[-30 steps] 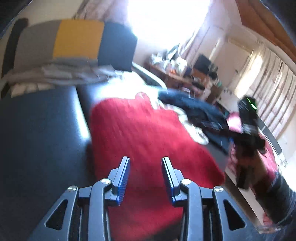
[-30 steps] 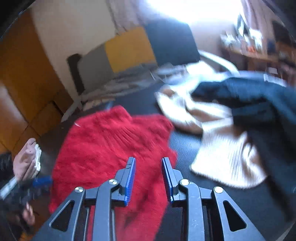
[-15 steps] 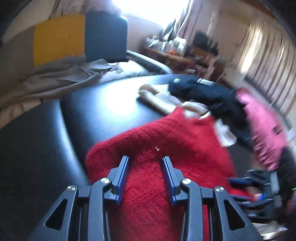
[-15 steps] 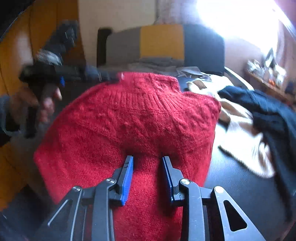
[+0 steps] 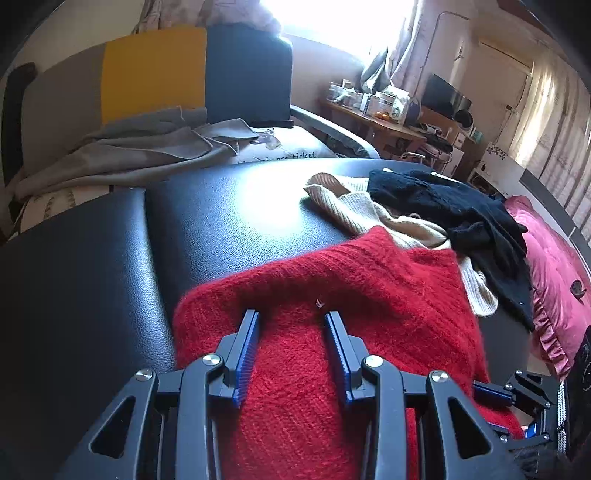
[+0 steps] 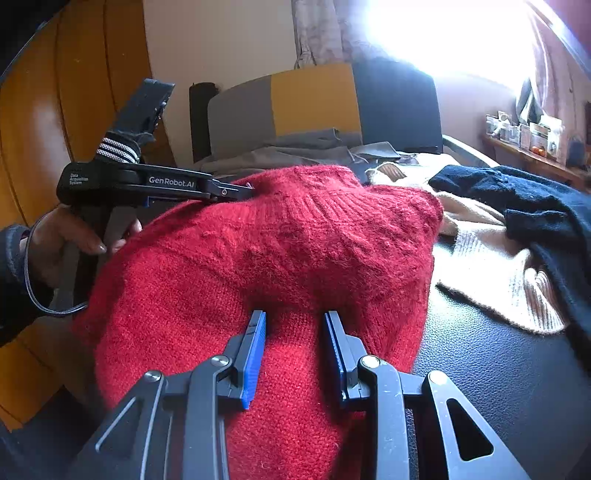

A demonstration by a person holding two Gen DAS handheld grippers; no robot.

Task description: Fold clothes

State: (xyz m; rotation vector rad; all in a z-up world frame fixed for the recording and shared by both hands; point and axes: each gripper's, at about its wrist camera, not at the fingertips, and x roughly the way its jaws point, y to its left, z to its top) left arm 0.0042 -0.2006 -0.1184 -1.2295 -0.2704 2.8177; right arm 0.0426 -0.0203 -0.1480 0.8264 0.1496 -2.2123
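While both our grippers tilt down over the black bench, each set of jaws pinches a thick fold of the red sweater. Our left gripper and right gripper sit side by side.

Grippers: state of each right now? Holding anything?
Left gripper: jaws closed on a bunched fold of the red sweater.
Right gripper: jaws closed on another fold of the red sweater.

Overexposed window, perhaps curtained
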